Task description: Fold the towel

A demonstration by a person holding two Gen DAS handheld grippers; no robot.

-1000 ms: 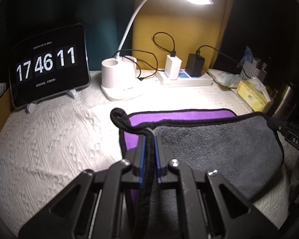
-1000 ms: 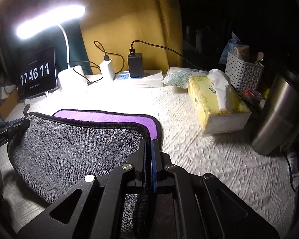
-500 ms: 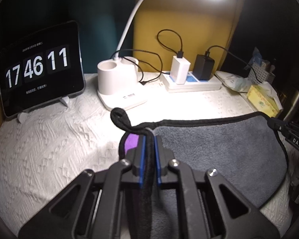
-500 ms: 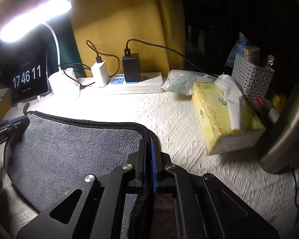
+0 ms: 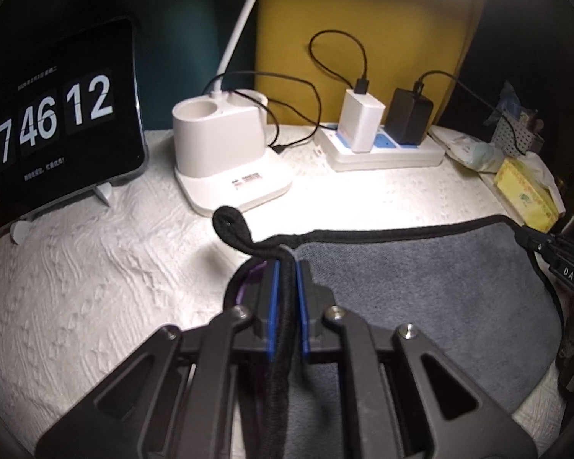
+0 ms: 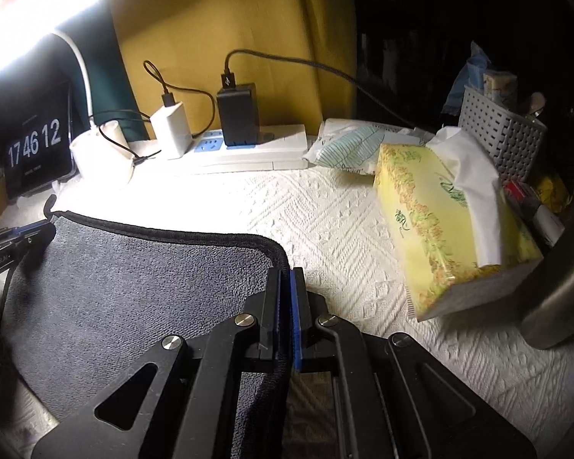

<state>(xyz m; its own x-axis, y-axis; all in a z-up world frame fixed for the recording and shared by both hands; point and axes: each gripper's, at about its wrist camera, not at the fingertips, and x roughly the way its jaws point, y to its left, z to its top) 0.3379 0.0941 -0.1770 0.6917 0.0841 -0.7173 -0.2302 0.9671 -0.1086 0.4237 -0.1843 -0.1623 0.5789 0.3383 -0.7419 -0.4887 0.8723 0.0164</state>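
We have the left gripper (image 5: 286,267) clamped on the towel (image 5: 421,287) corner nearest the lamp base (image 5: 225,157). Our right gripper (image 6: 287,275) pinches the opposite corner, farther from that base.

Ahead and to the left of our left gripper (image 5: 286,267), the black tablet on its white stand (image 5: 57,114) shows a flip clock in large white digits, "17 46 12"; the small lines above and below it are too fine to read. Far right of that gripper, our right gripper (image 5: 522,234) carries a small label reading "DAS". From the right wrist view, at the far left, the left gripper's black arm (image 6: 4,256) bears white lettering that looks like "GenRobot.AI". The white lamp base (image 5: 229,160) has a small printed label, and the yellow tissue pack (image 6: 444,225) green characters, both illegible to us.
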